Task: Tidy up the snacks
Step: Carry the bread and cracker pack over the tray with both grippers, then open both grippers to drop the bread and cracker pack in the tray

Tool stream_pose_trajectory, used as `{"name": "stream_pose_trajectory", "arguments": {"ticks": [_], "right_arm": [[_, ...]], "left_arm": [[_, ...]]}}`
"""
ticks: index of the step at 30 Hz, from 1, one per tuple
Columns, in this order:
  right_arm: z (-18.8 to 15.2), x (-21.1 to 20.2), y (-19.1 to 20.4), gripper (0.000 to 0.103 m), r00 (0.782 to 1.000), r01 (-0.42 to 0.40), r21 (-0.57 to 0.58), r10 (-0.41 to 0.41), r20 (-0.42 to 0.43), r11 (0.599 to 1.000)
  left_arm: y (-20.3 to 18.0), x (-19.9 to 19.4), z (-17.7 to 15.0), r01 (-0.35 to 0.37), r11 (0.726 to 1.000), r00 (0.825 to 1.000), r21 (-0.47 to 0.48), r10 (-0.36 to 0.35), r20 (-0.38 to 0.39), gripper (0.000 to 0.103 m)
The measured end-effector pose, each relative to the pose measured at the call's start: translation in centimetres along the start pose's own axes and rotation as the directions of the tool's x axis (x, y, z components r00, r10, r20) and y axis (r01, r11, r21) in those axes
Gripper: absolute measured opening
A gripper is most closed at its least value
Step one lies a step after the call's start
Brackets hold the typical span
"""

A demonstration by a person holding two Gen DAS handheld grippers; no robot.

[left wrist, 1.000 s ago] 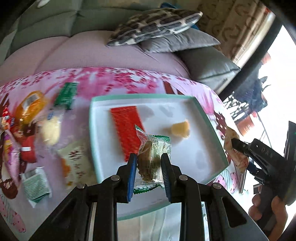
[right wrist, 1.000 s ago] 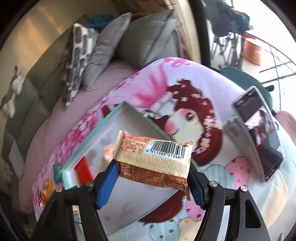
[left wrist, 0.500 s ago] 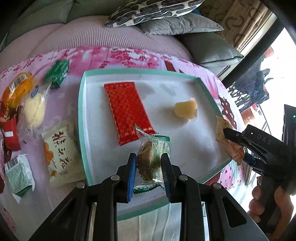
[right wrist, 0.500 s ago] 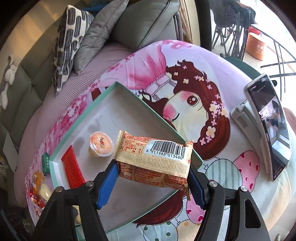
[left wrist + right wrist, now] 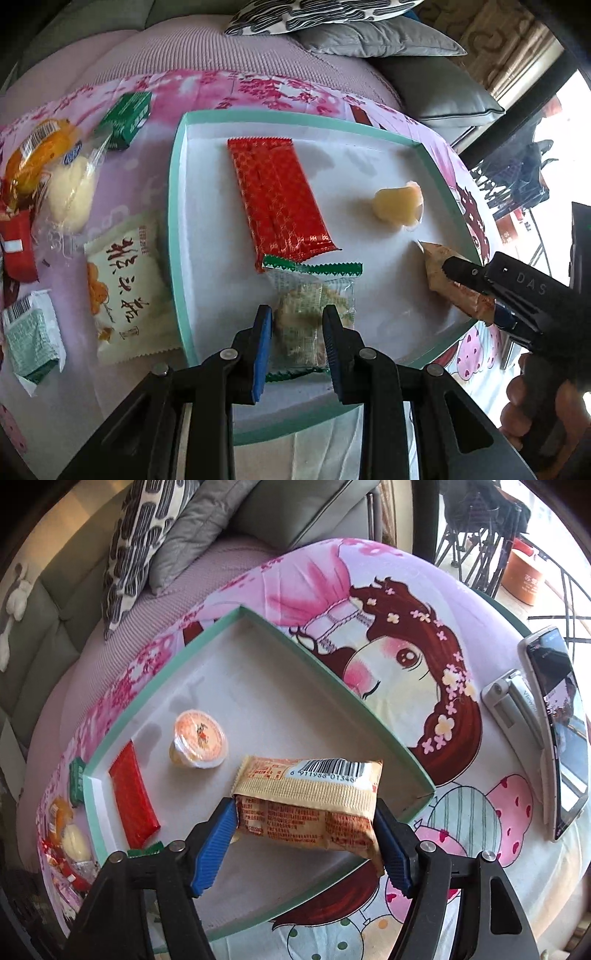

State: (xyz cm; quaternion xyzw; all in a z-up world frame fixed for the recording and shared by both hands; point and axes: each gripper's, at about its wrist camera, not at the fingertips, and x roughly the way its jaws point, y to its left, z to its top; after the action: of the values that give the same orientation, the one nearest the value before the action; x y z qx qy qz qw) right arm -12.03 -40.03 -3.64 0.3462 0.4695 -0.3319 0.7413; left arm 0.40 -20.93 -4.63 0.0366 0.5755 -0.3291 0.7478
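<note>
My left gripper (image 5: 297,332) was clenched on a clear packet with green edges (image 5: 314,306), both blue pads pressing its sides. The packet hung over the near part of the white tray (image 5: 177,206), its far edge overlapping the near end of a red packet (image 5: 279,201) that lay flat inside the tray.

My right gripper (image 5: 304,834) had a tan packet with a barcode (image 5: 308,794) between its pads, and its jaws were opening. The right pad touched the packet's end; whether the left pad pressed on it I could not tell. The packet sat low over the near right part of the tray, just inside the green rim.

A jelly cup (image 5: 199,738) lay on its side in the tray, far of the tan packet and right of the red packet.

Left of the tray, more snacks lay on the pink cloth (image 5: 388,572): a cream packet (image 5: 125,288), a green box (image 5: 127,120) and a round bun in clear wrap (image 5: 72,192). A phone on a stand (image 5: 557,723) stood at the far right.
</note>
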Motion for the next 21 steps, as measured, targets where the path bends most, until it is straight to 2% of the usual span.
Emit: {"name": "stream_pose_trajectory", "arguments": {"ticks": [4, 6, 10, 15, 19, 21], "right_arm": [[0.0, 0.2, 0.4, 0.080, 1.000, 0.014, -0.024, -0.014, -0.006, 1.000], [0.0, 0.4, 0.7, 0.081, 1.000, 0.023, -0.038, -0.023, -0.009, 0.999], [-0.1, 0.5, 1.0, 0.083, 0.999, 0.039, -0.061, -0.040, -0.010, 0.997], [-0.1, 0.7, 1.5, 0.088, 0.999, 0.052, -0.097, -0.053, -0.009, 0.994], [-0.2, 0.8, 1.9, 0.094, 0.998, 0.055, -0.121, -0.056, -0.007, 0.991], [-0.2, 0.8, 2.0, 0.097, 0.999, 0.052, -0.129, -0.053, -0.004, 0.990]], "left_arm": [[0.0, 0.1, -0.1, -0.003, 1.000, 1.000, 0.001, 0.003, 0.000, 0.030], [0.1, 0.1, -0.1, -0.008, 1.000, 1.000, -0.002, 0.008, -0.003, 0.037], [0.5, 0.2, -0.1, -0.010, 1.000, 1.000, -0.018, 0.010, -0.008, 0.043], [1.1, 0.2, -0.3, -0.017, 0.999, 1.000, -0.032, 0.017, -0.023, 0.056], [0.9, 0.3, -0.4, -0.026, 0.999, 0.999, -0.018, 0.026, -0.027, 0.058], [0.5, 0.3, -0.3, -0.032, 0.999, 0.999, -0.001, 0.032, -0.022, 0.064]]}}
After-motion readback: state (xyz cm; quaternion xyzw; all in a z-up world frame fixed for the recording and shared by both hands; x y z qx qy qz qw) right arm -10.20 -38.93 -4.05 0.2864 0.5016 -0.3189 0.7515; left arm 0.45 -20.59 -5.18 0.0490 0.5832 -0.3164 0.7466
